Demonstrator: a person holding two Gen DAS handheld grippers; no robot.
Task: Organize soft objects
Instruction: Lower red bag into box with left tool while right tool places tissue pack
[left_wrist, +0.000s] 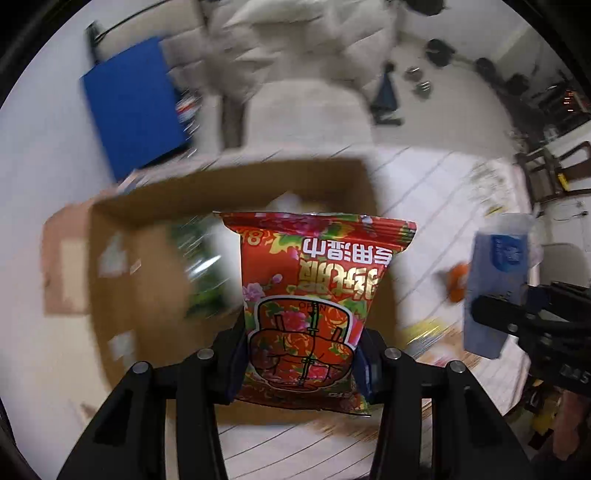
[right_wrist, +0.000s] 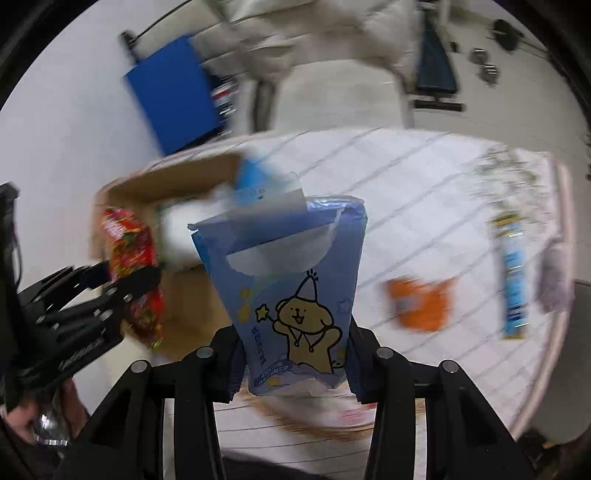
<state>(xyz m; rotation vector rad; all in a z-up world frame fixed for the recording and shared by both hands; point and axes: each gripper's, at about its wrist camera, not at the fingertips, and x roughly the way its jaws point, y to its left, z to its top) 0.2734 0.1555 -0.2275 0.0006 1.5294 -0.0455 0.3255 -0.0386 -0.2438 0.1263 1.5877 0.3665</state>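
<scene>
Left gripper (left_wrist: 301, 363): fingers clamped on the lower part of a red flowered snack bag (left_wrist: 314, 295), held upright in the air above the open cardboard box (left_wrist: 147, 280). Inside the box, something green and something white, too blurred to identify.

Right gripper (right_wrist: 295, 365): fingers pinching a blue tissue pack (right_wrist: 286, 280) with a cartoon bear print, also lifted clear, to the right of the box.

Box sits on a white bed (right_wrist: 424, 206) with a grid-line quilt. An orange packet (right_wrist: 421, 304) and a long blue packet (right_wrist: 513, 280) lie on the bed, well apart from the box. Background heavily motion-blurred.
</scene>
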